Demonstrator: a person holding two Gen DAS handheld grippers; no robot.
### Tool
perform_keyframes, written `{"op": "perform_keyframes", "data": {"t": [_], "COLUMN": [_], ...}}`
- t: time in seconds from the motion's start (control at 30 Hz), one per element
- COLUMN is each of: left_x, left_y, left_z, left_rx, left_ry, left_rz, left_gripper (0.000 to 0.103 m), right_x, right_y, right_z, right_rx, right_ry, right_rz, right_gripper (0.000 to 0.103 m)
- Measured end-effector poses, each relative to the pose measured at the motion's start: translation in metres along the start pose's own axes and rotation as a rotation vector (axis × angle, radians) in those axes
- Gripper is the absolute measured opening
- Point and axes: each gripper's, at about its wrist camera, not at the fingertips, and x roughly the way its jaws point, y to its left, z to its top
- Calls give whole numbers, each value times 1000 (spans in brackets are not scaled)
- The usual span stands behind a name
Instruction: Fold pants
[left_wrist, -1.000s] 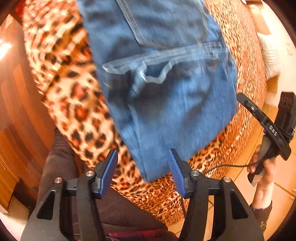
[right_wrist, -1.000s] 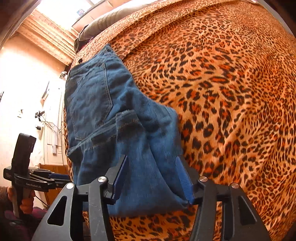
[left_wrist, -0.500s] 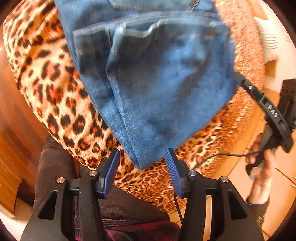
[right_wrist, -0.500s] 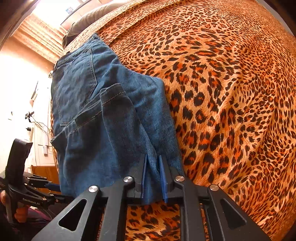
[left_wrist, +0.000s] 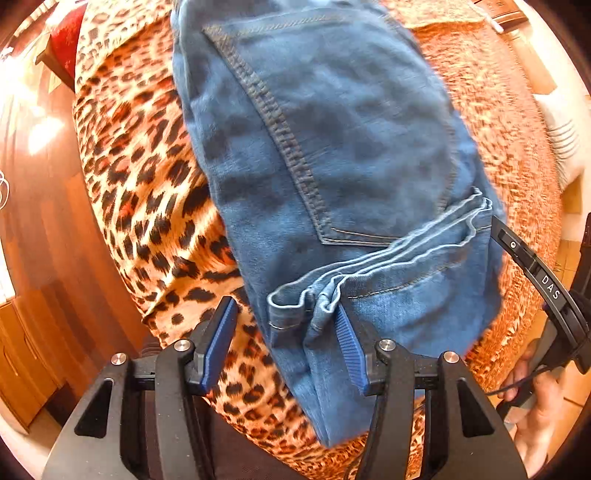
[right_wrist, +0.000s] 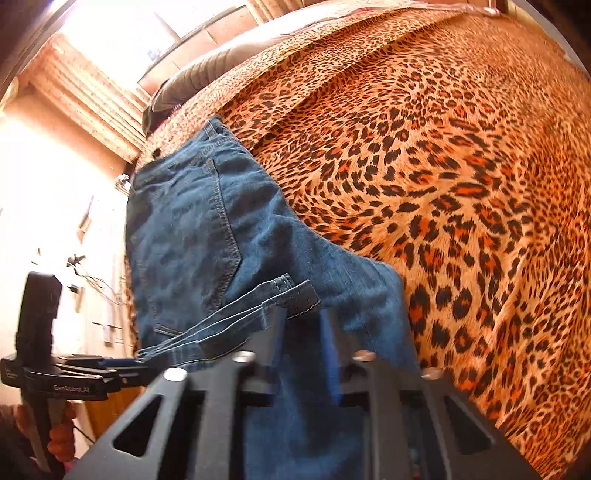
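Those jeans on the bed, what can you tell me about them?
The jeans are blue denim with tan stitching, lying folded on a leopard-print bedspread. A back pocket faces up; the hems lie bunched across it near the bed's edge. The left gripper is open around the hem corner; the right gripper's blurred fingers straddle the fabric.

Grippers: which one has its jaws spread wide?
The left gripper: jaws wide apart by the jeans. The right gripper has jaws close together, denim between them.
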Motion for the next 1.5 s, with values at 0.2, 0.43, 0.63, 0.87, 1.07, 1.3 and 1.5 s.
{"op": "perform_keyframes", "data": {"t": [0.2, 0.43, 0.63, 0.87, 1.07, 1.3, 1.5], "left_x": [-10, -50, -65, -80, -92, -103, -93], "left_y": [6, 19, 25, 41, 55, 98, 130], "left_z": [3, 13, 35, 60, 91, 159, 191], "left_rx": [46, 149, 197, 188, 166, 7, -167], "left_ry": [35, -41, -76, -103, -129, -71, -26], "left_rz": [-64, -91, -58, -41, -11, -153, -315], "left_gripper": [53, 53, 54, 54, 54, 55, 58], "right_x": [12, -24, -28, -13, 3, 37, 81], "right_y": [-8, -26, -12, 15, 38, 60, 78], "right_z": [2, 3, 18, 57, 99, 162, 208], "right_rx": [68, 204, 242, 231, 187, 148, 134], "right_ry": [49, 25, 29, 39, 51, 119, 177], "right_rz": [-38, -9, 14, 8, 14, 35, 103], "right_gripper": [5, 40, 46, 47, 55, 65, 71]}}
